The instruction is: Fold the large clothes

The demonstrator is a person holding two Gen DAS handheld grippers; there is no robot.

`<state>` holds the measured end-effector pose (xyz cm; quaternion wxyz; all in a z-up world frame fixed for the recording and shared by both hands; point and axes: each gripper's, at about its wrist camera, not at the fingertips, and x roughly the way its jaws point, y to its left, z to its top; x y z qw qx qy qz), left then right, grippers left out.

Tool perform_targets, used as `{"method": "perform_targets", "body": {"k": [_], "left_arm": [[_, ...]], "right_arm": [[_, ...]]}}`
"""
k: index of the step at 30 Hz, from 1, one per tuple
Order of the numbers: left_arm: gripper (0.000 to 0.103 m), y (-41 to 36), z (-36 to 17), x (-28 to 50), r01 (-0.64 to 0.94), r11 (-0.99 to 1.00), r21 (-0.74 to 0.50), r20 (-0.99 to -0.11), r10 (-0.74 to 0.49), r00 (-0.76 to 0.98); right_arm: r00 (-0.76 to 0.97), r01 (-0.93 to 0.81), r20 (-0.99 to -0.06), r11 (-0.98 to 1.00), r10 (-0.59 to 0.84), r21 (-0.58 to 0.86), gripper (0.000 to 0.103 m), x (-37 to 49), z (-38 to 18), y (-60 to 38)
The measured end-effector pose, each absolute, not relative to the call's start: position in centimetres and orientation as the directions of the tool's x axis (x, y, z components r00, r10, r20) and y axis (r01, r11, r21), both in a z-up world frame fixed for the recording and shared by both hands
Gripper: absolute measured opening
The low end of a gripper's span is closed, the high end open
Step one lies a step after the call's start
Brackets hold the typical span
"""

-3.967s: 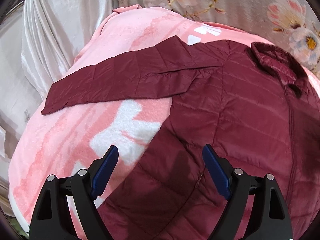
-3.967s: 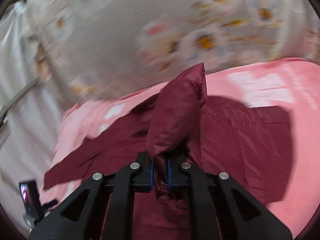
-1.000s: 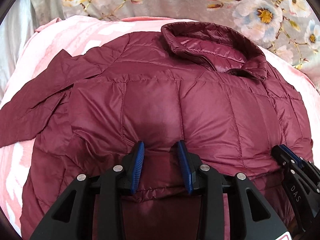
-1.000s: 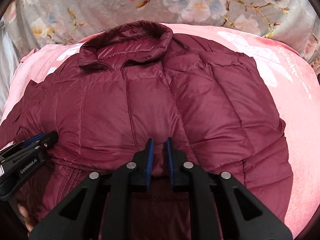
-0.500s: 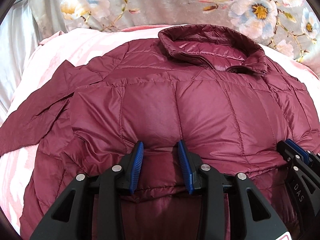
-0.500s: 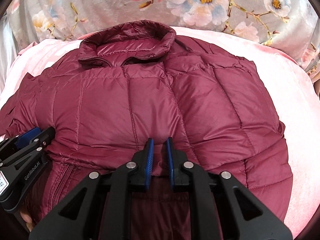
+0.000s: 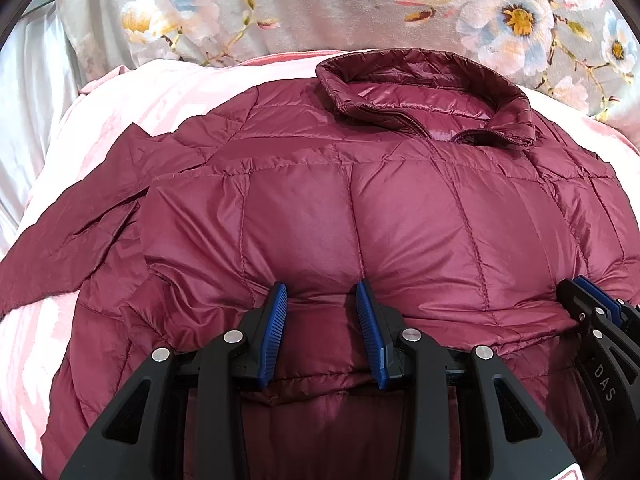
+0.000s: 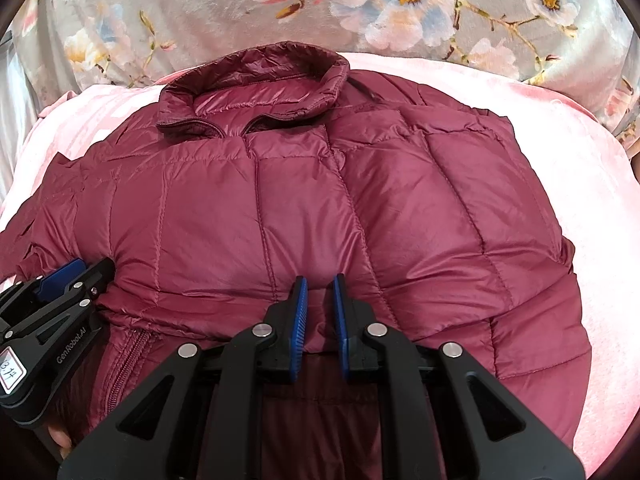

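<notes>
A maroon quilted puffer jacket point(image 7: 400, 208) lies on a pink blanket, collar point(image 7: 424, 92) at the far side, one sleeve point(image 7: 80, 236) spread to the left. Its lower part is folded up over the body. My left gripper point(image 7: 322, 300) is shut on the folded hem, jaws partly closed with puffy cloth between them. My right gripper point(image 8: 319, 292) is shut on the same hem further right. The jacket point(image 8: 320, 200) fills the right wrist view too. Each gripper shows in the other's view: the right point(image 7: 592, 312), the left point(image 8: 68, 276).
The pink blanket point(image 8: 580, 200) covers the bed around the jacket. A grey floral quilt point(image 7: 320, 4) lies behind the collar. Pale satin fabric point(image 7: 28, 92) hangs at the far left.
Over four seconds both grippers took hold of the hem and brought it up over the jacket body. In the last second the view crept slightly nearer; the grips hold.
</notes>
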<state>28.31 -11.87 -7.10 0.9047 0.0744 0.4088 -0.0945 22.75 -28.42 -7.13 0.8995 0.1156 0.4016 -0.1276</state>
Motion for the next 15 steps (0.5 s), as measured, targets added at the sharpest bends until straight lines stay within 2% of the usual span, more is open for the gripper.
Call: {"method": "perform_targets", "body": {"k": [7,11,12,13,14,15], "left_arm": [[0.037,-11.6,-7.0,28.5,0.232,0.972,0.031,-0.756,-0.129,0.642],[0.038,-8.4,-5.6,28.6,0.216,0.971,-0.108,-0.786,-0.216,0.579],[0.043,-6.9,-4.9,28.5,0.189,0.97,-0.152,-0.788,-0.234,0.569],[0.054,-5.0,-4.2,28.4,0.164,0.966,-0.201,-0.784,-0.259,0.565],[0.059,-2.2,-3.3,28.4,0.128,0.959,-0.252,-0.773,-0.279,0.57],[0.066,-0.4,-2.8,28.4,0.096,0.959,-0.265,-0.767,-0.27,0.581]], "right_arm": [[0.648,0.32,-0.752,0.94,-0.126,0.118,0.012,22.7,-7.1,-28.6],[0.651,0.316,-0.752,0.938,-0.104,0.144,0.013,22.4,-6.9,-29.0],[0.647,0.321,-0.754,0.937,-0.113,0.135,0.016,22.2,-6.6,-29.0],[0.643,0.331,-0.755,0.936,-0.13,0.12,0.024,21.7,-6.1,-28.8],[0.644,0.335,-0.753,0.935,-0.133,0.121,0.029,21.2,-5.7,-28.7],[0.651,0.336,-0.749,0.932,-0.125,0.136,0.039,20.4,-5.1,-28.4]]}}
